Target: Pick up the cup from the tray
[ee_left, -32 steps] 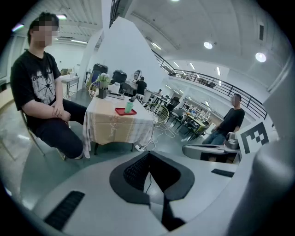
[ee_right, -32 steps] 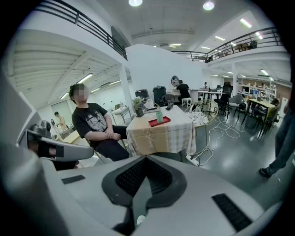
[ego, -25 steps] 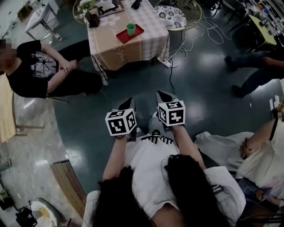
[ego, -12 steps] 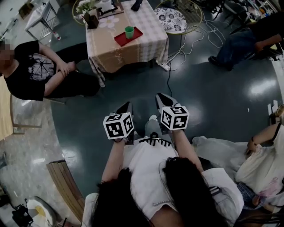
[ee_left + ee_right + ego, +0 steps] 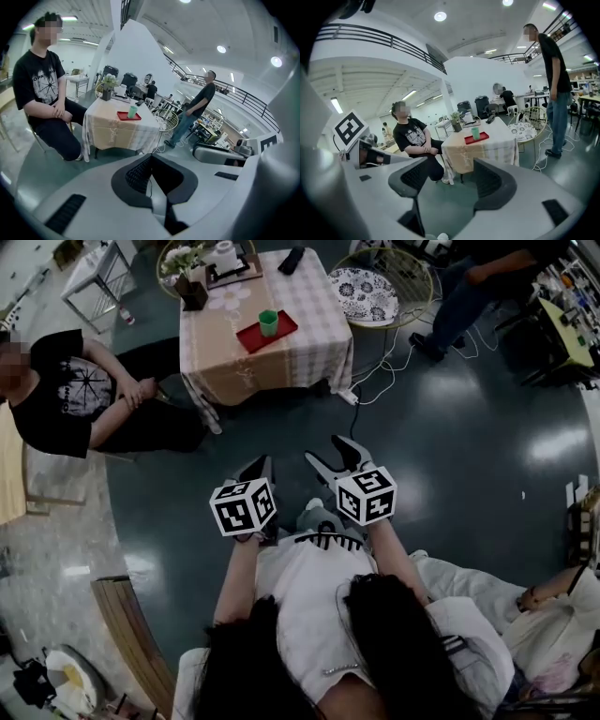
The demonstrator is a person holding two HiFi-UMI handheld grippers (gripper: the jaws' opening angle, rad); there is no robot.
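Observation:
A green cup (image 5: 268, 322) stands on a red tray (image 5: 285, 325) on a cloth-covered table (image 5: 281, 357) far ahead across the floor. The left gripper view shows the cup (image 5: 133, 111) and tray (image 5: 124, 117) small in the distance, and so does the right gripper view, with the cup (image 5: 476, 133) on the tray (image 5: 483, 137). Both grippers are held close to the person's body, far from the table. My left gripper (image 5: 256, 469) is shut and empty. My right gripper (image 5: 330, 457) has its jaws opening, with nothing between them.
A person in a black shirt (image 5: 80, 395) sits left of the table. Another person (image 5: 473, 273) stands at the far right by a wicker chair (image 5: 367, 279). Cables (image 5: 389, 338) trail over the floor. A plant pot (image 5: 194, 285) and a tray of things stand at the table's back.
The right gripper's jaws have gone from shut to apart. Both grippers have shifted slightly left. A person at the upper right has walked towards the wicker chair.

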